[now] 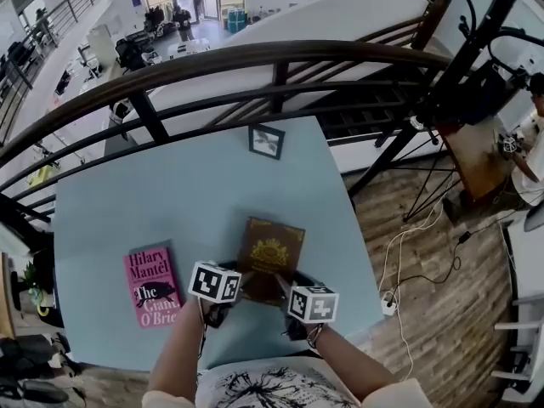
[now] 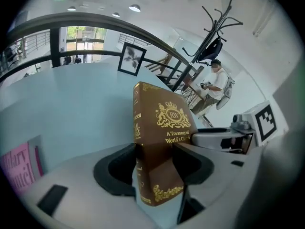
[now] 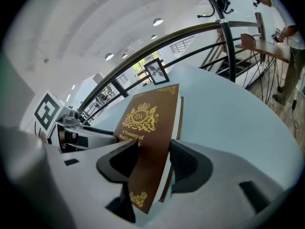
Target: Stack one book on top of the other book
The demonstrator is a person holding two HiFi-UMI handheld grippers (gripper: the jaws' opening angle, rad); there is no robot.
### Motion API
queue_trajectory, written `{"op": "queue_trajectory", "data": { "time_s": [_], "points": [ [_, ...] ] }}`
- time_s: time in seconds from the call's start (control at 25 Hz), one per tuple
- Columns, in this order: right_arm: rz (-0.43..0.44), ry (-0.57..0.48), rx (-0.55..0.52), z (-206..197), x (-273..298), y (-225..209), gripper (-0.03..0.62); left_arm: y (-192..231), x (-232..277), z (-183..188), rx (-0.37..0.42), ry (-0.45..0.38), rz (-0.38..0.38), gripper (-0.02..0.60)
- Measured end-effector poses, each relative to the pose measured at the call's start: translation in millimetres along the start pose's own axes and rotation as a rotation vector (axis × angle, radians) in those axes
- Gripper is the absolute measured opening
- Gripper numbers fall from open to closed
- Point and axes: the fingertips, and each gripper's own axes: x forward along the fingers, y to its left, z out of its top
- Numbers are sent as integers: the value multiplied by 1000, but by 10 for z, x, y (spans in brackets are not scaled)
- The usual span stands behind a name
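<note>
Books sit apart on the blue table (image 1: pixel 187 194): the pink book (image 1: pixel 152 287) lies flat and face up, and the brown book (image 1: pixel 270 257) is to its right, not touching it. We grasp the brown book with both tools. Our left gripper (image 2: pixel 155 163) is clenched on the brown book's near corner on the side toward the pink book, with one jaw on the gold-crested cover and the other behind the spine. Our right gripper (image 3: pixel 155 162) is clamped on the near corner farther from the pink book, its jaws pressing cover and page block. Beyond the pink book and to its right, we see a small framed picture (image 1: pixel 266 140) on the table.
</note>
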Motion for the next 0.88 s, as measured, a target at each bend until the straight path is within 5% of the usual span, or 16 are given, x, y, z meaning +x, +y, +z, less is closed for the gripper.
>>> {"op": "queue_trajectory", "data": {
  "time_s": [0.4,0.88],
  "points": [
    [156,24,-160,50,-144,638,198,41,-790,-215,-131,-198,164,238],
    [218,67,-305,-472,158,2129,198,915,-1923,-1039,-242,-277,241,238]
  ]
}}
